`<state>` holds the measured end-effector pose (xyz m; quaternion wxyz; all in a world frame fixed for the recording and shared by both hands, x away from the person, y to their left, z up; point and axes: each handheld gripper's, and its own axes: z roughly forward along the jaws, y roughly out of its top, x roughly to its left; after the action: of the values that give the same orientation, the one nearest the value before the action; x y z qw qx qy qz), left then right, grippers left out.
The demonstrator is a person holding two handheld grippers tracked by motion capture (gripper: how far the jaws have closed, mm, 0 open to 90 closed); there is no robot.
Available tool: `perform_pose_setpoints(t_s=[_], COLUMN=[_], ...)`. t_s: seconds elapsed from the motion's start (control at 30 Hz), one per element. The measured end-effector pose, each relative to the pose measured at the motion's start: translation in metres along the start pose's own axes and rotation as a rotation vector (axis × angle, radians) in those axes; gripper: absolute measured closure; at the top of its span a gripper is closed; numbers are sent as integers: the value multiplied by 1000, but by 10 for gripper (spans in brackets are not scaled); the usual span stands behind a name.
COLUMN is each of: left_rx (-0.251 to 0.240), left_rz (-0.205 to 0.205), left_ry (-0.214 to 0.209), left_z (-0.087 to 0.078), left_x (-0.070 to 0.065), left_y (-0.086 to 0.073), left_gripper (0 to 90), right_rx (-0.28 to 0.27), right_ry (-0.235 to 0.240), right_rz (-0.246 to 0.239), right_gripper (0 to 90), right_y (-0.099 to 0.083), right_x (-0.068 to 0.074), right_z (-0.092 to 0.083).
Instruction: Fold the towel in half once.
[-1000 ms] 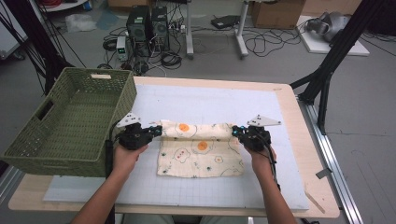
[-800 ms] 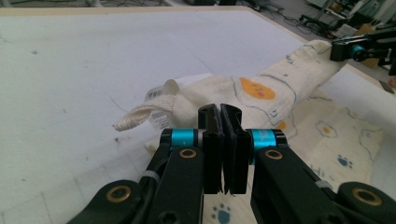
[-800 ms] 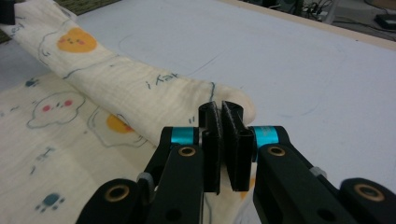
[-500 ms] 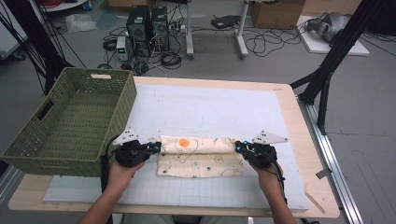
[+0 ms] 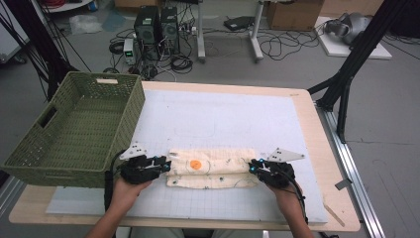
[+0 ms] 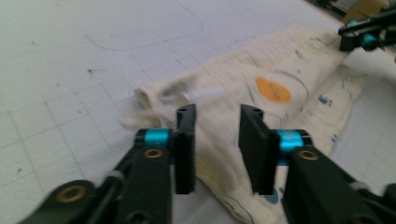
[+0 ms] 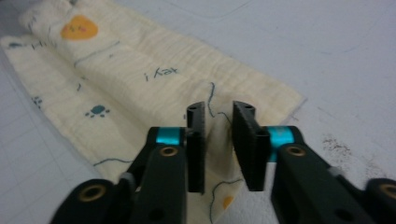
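Right of the basket (image 5: 74,129), your left gripper (image 6: 217,123) and right gripper (image 7: 219,119) have just parted, releasing the folded cloth (image 5: 210,168).

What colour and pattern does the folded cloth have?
The cloth is cream with an orange spot, blue paw prints and thin dark lines; the right gripper view shows it best.

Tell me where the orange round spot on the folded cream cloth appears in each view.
High view: the orange round spot sits left of centre on the folded cream cloth.
Left gripper view: right of centre, above the jaws.
Right gripper view: top left corner.
Shared landmark: the white gridded mat.
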<state>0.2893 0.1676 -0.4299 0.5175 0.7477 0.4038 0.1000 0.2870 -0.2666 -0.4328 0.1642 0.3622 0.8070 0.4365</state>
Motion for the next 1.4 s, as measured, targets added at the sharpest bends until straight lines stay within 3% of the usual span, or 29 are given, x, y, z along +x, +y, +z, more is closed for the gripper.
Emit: perform_pose_setpoints(t_s=[0.1,0.23,0.37,0.47,0.67,0.87,0.93,1.13,1.2,1.3,1.4], left_rx=[-44,-59,-58,-48,-42,-42,-41,-29,-19,-4,25], left_rz=[-31,-50,-46,-41,-41,-37,-35,-37,-37,-47,-42], left_ry=[7,19,36,45,63,64,68,84,92,100,93], left_z=[-4,1,9,14,15,15,15,18,20,25,32], left_x=[7,16,20,22,27,27,28,30,32,35,37], left_y=[9,22,29,29,28,27,27,25,25,23,21], left_gripper=[606,604,616,622,621,619,618,608,602,602,587], right_rx=[-52,-100,-81,-26,98,104,92,63,66,-1,-58], right_ry=[-13,-32,-60,-66,31,152,190,246,243,235,205], right_rz=[38,63,59,50,41,2,-1,8,6,44,51], right_gripper=[651,673,739,750,745,755,755,754,732,713,675], right_y=[5,18,32,37,34,24,19,7,3,2,7], right_x=[-5,-14,-22,-28,-26,-14,-10,-7,-7,-12,-16], right_z=[-8,-11,0,15,33,25,19,4,1,-4,-9])
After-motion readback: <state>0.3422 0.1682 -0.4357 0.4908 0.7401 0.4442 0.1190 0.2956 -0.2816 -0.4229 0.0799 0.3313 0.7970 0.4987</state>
